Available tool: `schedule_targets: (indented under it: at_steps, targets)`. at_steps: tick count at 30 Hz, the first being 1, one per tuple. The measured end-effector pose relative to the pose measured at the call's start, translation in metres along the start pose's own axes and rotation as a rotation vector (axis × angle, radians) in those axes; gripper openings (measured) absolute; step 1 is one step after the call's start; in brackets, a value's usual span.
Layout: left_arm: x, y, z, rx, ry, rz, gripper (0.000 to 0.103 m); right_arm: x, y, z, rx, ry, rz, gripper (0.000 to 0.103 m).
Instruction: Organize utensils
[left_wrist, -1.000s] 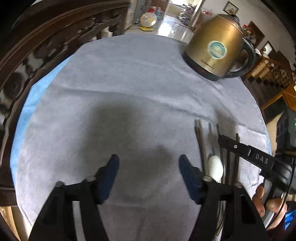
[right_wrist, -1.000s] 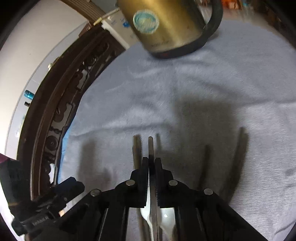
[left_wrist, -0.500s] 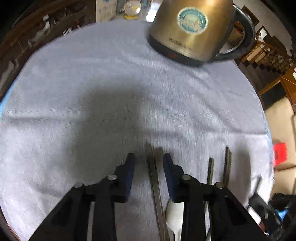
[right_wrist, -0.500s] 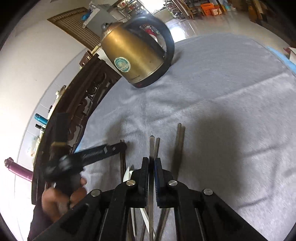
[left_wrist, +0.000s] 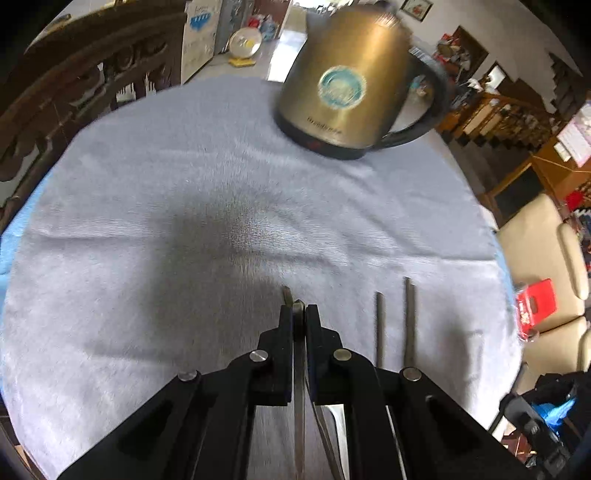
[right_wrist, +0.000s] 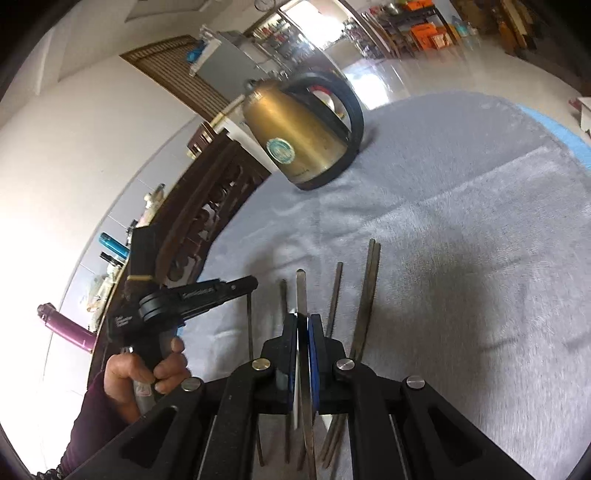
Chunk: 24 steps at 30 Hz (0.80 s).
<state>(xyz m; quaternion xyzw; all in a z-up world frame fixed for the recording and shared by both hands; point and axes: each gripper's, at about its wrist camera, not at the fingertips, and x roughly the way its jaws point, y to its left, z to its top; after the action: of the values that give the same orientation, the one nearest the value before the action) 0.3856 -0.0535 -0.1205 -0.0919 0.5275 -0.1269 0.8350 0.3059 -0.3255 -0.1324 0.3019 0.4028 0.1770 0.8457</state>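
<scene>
- The left gripper (left_wrist: 299, 314) has just been closing; its jaws now pinch a thin metal utensil handle (left_wrist: 298, 406) low over the grey cloth (left_wrist: 166, 258).
- The right gripper (right_wrist: 303, 321) is clamped on another flat metal handle (right_wrist: 302, 291), lifted above the cloth.
- More slim utensils (right_wrist: 369, 295) lie side by side just beside it.
- A gold kettle (left_wrist: 347, 81) stands well apart, at the far edge.
</scene>
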Motion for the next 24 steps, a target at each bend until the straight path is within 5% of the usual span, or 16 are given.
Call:
schedule_targets:
  at_steps: [24]
  targets:
    - [-0.256, -0.051, -0.133, 0.139, -0.595, -0.085, 0.005, -0.172, 0.121, -0.102, -0.296, -0.533, -0.229, 0.007]
